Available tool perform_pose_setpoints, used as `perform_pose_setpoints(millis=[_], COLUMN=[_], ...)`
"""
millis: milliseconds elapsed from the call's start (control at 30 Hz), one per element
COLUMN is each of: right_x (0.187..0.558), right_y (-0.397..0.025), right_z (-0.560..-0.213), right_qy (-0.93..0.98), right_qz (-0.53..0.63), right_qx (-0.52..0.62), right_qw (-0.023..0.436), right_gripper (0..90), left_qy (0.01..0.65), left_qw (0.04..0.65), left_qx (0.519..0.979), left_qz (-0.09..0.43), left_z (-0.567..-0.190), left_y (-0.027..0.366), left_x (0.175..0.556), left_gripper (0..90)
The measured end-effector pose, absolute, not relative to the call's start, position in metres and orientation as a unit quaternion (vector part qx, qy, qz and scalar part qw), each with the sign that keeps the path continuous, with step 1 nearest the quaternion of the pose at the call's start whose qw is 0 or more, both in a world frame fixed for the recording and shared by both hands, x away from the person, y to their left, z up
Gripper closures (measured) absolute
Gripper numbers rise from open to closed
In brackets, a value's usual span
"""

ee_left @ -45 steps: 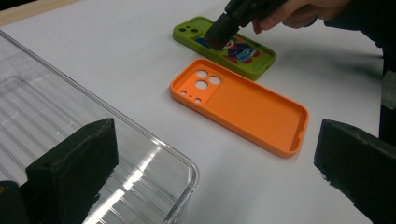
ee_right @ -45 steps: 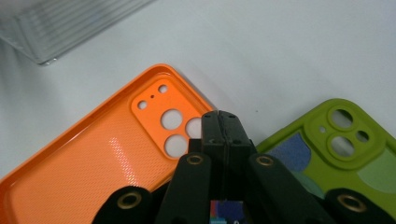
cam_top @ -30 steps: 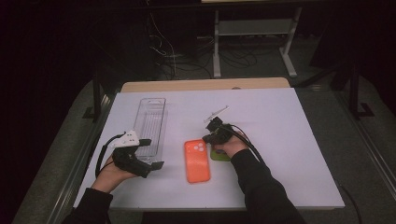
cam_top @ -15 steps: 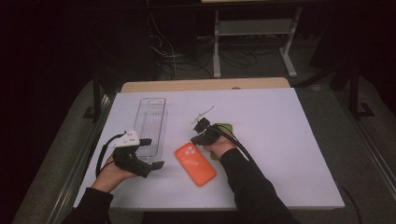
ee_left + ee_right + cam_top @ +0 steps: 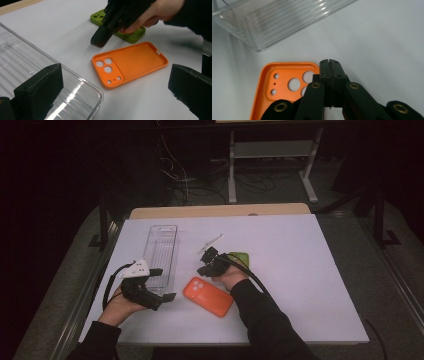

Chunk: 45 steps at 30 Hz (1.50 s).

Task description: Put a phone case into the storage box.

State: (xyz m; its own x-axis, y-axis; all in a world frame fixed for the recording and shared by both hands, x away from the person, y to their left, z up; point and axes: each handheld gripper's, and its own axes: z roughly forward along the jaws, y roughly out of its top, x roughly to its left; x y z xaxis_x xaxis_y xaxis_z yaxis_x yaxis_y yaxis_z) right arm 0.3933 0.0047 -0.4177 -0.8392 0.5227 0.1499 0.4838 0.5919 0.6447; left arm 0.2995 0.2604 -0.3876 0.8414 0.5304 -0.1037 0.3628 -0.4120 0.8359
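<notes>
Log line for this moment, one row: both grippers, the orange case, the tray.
left gripper: open, beside clear tray | right gripper: shut, empty, tips by orange phone case | case: flat on table, hollow up | green case: under right hand

clear tray — left on white table | green case — mid-table

On the table, toward the left: tray, lengthwise front to back. Just right of its near end: flat phone case, open side up, camera end toward the tray. Behind that case, farther right: second phone case, partly under the right hand. Between the cases: right gripper. At the tray's near left corner: left gripper.
</notes>
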Motion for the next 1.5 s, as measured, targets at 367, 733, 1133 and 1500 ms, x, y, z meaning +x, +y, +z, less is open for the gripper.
perform_pose_setpoints(millis=[367,733,1133,1500], right_x=[0.365,0.332,0.298,0.282], right_y=[-0.047,-0.120,-0.176,-0.189], right_z=[-0.383,-0.391,-0.411,-0.423], right_qy=[0.880,0.859,0.830,0.828], right_qz=[0.379,0.392,0.416,0.413], right_qx=[0.283,0.316,0.355,0.363], right_qw=[0.043,0.092,0.110,0.109], right_gripper=[51.5,16.2,0.0,0.0], left_qy=[0.264,0.263,0.260,0.256], left_qw=[0.470,0.462,0.468,0.466], left_qx=[0.837,0.842,0.840,0.843], left_qz=[0.092,0.091,0.090,0.086], left_z=[-0.388,-0.387,-0.387,-0.388], left_y=[0.260,0.261,0.259,0.258], left_x=[0.299,0.299,0.302,0.301], left_gripper=[0.0,0.0,0.0,0.0])
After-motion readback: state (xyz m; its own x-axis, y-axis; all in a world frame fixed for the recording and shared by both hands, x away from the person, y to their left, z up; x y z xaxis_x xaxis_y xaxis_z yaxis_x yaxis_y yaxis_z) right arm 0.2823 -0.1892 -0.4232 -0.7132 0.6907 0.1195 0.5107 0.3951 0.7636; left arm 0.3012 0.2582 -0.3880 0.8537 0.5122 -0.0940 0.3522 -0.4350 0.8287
